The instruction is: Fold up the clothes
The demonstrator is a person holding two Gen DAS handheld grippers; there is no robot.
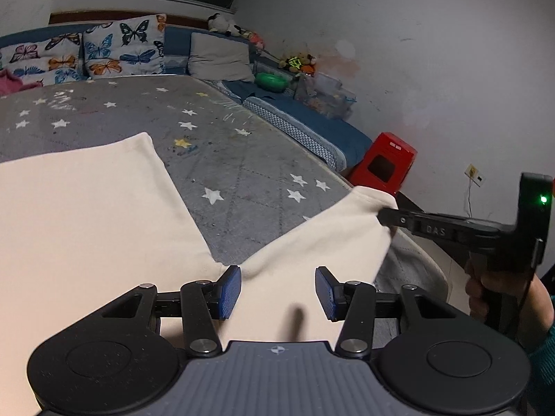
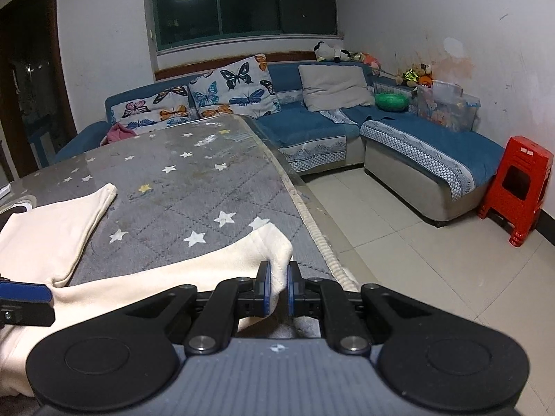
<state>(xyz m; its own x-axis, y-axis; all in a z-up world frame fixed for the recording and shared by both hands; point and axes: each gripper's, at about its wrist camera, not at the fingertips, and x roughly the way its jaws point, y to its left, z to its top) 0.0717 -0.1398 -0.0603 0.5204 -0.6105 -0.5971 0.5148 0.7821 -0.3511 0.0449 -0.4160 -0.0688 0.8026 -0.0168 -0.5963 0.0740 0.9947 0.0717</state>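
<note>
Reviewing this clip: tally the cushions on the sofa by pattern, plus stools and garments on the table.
Butterfly cushions: 2
Plain grey cushion: 1
Red stool: 1
Cream garment: 1, its leg end clamped by the right gripper
Total: 5

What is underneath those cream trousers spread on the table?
The cream trousers lie on a grey star-printed cover over the table. Whatever sits beneath the fabric itself is hidden. The right gripper pinches one leg's end; the left gripper hovers open.

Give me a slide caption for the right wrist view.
Right gripper pinches the cuff of cream trousers on a star-patterned table.
</note>
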